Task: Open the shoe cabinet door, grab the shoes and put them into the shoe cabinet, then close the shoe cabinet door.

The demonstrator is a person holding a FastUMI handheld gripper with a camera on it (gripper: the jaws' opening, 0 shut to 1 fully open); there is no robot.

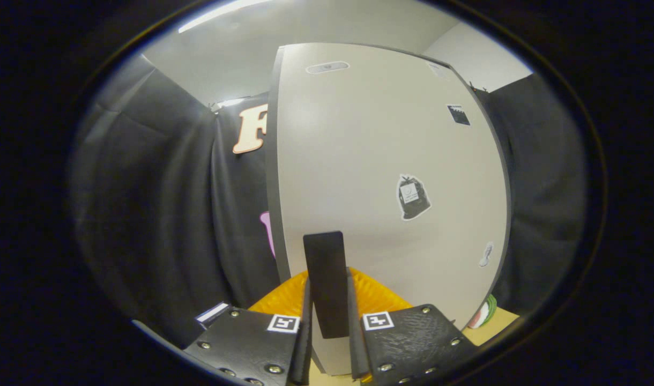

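We see the pale cabinet door (380,161) just ahead, dotted with small stickers (413,197) too tiny to read. Our gripper (328,321) clamps both fingers on its dark upright handle (326,279).

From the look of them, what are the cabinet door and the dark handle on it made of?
The cabinet door looks like laminated board or painted wood: pale, smooth, with a soft sheen, and stickers lie flat on it. The handle seems matte dark plastic or coated metal; which one cannot be told. The hand-held gripper has both fingers pressed on it.
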